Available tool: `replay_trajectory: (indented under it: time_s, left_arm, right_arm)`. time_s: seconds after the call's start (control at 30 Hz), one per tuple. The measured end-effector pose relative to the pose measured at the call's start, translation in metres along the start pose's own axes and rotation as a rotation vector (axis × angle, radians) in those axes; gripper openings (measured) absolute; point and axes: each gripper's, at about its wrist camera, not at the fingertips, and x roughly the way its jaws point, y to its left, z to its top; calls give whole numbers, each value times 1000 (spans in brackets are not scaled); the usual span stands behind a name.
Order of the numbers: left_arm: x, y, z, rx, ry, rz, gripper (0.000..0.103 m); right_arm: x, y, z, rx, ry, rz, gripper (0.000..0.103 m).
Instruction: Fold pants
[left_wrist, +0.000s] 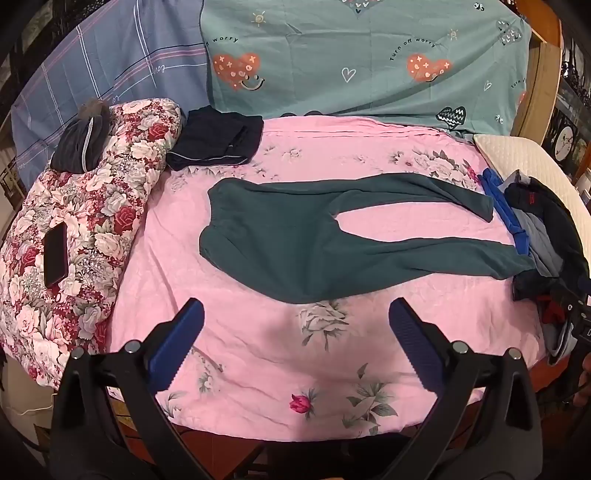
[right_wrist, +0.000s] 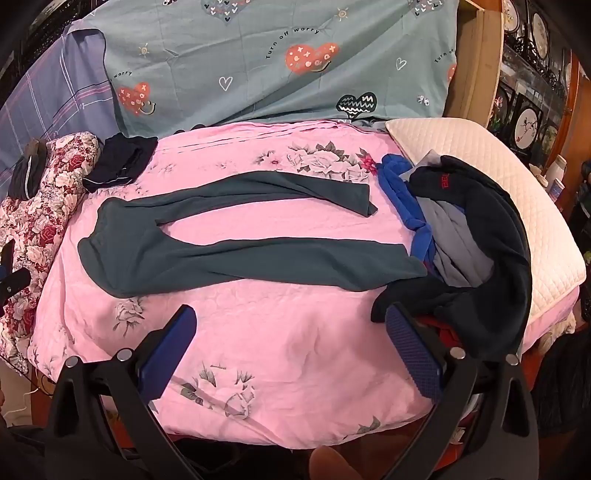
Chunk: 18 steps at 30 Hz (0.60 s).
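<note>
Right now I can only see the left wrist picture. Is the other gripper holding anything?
Observer: No. The right gripper stands wide open above the pink sheet, with nothing between its fingers.
Operator: What lies closest to it?
Observer: A dark garment from the clothes pile. Its edge lies right by the tip of the right-hand finger. I cannot tell whether they touch.
Operator: I only see a corner of something white at the far right. What is it?
Observer: A white quilted pillow. It runs along the bed's right side, and the dark garment lies against it.
</note>
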Motion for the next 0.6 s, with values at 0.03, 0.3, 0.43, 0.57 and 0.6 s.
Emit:
replay_trajectory:
  time_s: [0.03, 0.3, 0.43, 0.57, 0.6]
  left_arm:
    - [0, 0, 0, 1, -7, 0, 101]
    - [0, -1, -1, -3, -4, -5, 101]
    - [-1, -1, -2, -5, -1, -8, 101]
    - [2, 2, -1, -9, 4, -7, 101]
    - [2, 4, -1, -11, 5, -9, 101]
  right_arm:
    - [0, 0, 0, 0, 1, 0, 102]
    - [1, 2, -1, 2, 5, 1, 102]
    - [4, 4, 0, 0, 10, -1, 102]
    - [6, 6, 3, -9, 16, 1, 102]
    - [6, 7, 3, -12, 16, 1, 102]
